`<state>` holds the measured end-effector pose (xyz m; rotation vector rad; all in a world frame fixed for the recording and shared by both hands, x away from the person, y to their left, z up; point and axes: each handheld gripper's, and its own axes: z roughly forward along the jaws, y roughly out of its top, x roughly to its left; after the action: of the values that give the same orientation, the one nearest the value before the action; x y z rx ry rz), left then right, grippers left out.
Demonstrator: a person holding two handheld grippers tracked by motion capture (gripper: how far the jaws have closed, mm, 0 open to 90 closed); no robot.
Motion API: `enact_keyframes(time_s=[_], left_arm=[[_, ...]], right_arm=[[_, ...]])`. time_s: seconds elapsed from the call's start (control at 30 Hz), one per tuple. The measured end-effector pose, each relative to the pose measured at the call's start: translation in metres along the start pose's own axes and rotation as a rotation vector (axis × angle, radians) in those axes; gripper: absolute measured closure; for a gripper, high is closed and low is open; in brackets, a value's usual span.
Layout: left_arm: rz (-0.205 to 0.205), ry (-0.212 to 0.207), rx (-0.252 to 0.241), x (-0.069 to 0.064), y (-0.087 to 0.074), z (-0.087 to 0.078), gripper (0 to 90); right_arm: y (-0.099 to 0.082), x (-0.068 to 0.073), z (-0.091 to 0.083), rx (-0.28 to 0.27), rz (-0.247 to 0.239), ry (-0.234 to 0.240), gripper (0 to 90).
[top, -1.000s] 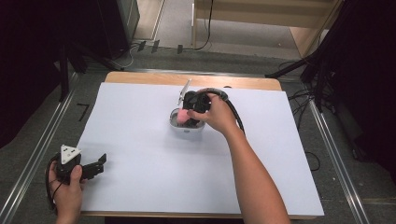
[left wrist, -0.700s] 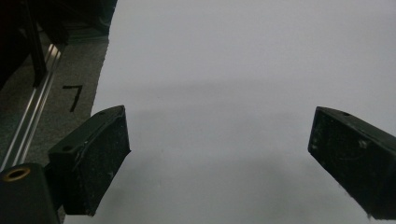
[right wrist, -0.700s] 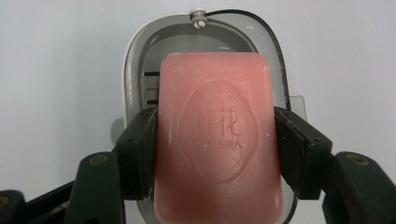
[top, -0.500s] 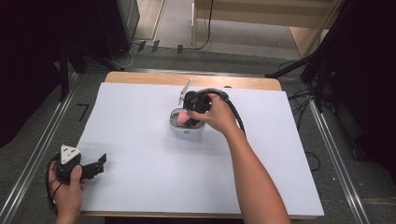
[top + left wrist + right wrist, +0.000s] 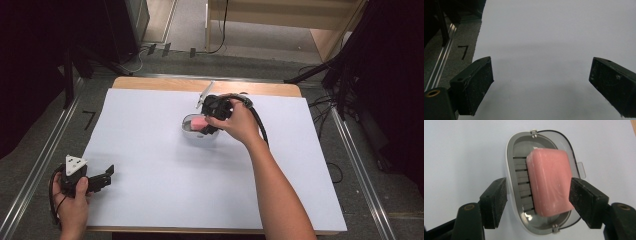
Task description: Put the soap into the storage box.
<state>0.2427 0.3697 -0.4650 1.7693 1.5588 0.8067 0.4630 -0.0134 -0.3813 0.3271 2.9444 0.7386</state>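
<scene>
Left gripper (image 5: pixel 100 177) comes first for anyone standing on the person's side: it rests at the near left corner of the table (image 5: pixel 150 210), held low in the left hand (image 5: pixel 72 197), its jaws spread wide over bare white table top with nothing between them. It looks idle, well apart from the work.

Farther in, past the middle of the table and toward the far edge, the right gripper (image 5: pixel 537 203) is poised over a small soap dish (image 5: pixel 511 185), grey inside with a white rim and a clear lid hinged open to one side. A pink bar of soap (image 5: pixel 550 185) lies in the dish on its slatted tray, tilted a little against one wall. The right gripper's jaws have just been opening: they now stand parted on either side of the soap. The left pad is clear of it; the right pad sits just beside it, and I cannot tell whether it touches.

By my reading, the soap has just been set into the dish and this is the letting go. The next move calls for lifting the right gripper straight up and away without nudging the bar or dragging the light dish along. After that, the open lid could be swung shut.
</scene>
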Motion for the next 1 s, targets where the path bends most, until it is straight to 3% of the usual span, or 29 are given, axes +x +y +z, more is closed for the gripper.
enact_keyframes(time_s=[0.27,0.5,0.63,1.0], left_arm=[[0.009,0.006,0.003,-0.001,0.000,0.001,5.9],[0.012,0.007,0.004,-0.001,0.000,0.000,5.9],[0.012,0.008,0.003,-0.001,0.000,0.000,5.9],[0.012,0.009,0.003,-0.001,0.000,0.000,5.9]], right_arm=[[-0.021,0.002,-0.011,-0.032,0.062,0.012,25.6],[-0.041,0.008,-0.018,-0.027,0.109,-0.006,24.2],[-0.057,0.011,-0.025,-0.052,0.143,-0.024,24.6],[-0.091,0.021,-0.028,-0.070,0.211,-0.024,18.7]])
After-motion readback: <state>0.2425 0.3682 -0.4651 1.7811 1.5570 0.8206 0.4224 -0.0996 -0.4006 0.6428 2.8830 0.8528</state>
